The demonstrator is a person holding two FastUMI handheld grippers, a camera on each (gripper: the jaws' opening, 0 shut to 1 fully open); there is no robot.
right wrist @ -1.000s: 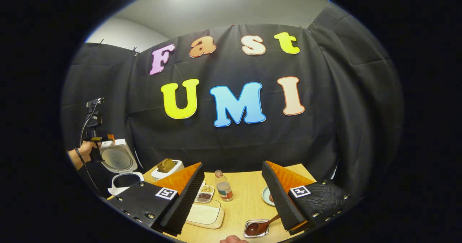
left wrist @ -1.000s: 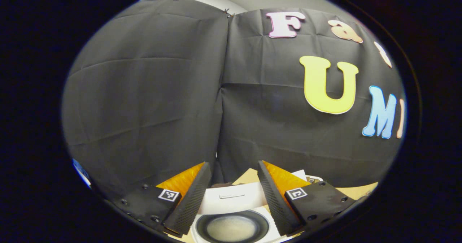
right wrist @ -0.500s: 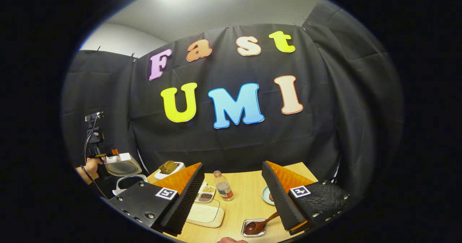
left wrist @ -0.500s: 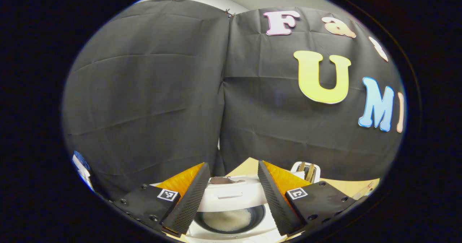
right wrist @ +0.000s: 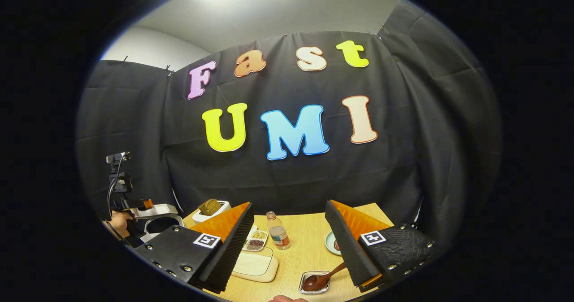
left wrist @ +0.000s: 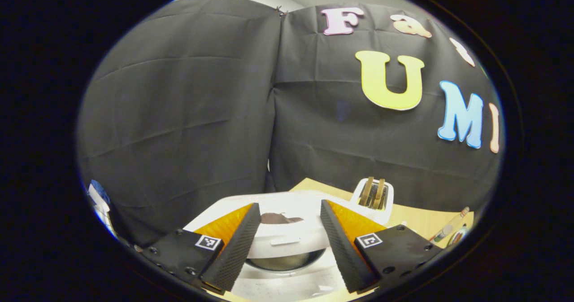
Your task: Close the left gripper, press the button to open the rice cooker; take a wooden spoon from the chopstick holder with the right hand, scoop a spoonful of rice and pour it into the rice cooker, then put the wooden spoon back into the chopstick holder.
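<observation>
Two grippers are under my control, and both stand with their fingers spread apart, pinching nothing. From the left gripper view, my left gripper (left wrist: 287,243) hangs just over the white rice cooker (left wrist: 287,280), whose white lid (left wrist: 287,230) lies tilted low above the dark inner pot (left wrist: 287,262); I cannot tell whether the fingers touch the lid. Behind it, on the light wooden table (left wrist: 417,219), stands the white chopstick holder (left wrist: 373,196) with brown wooden utensils upright inside. From the right gripper view, my right gripper (right wrist: 289,243) hovers above the table (right wrist: 309,241), near a dark brown wooden spoon (right wrist: 323,278) whose bowl rests in a small clear dish (right wrist: 314,283). A shallow cream rectangular tray (right wrist: 254,266), a divided white dish of grains (right wrist: 255,240) and a small clear plastic bottle (right wrist: 278,237) lie between the fingers. Far left, a hand (right wrist: 119,223) holds my left gripper against the cooker's lid.
</observation>
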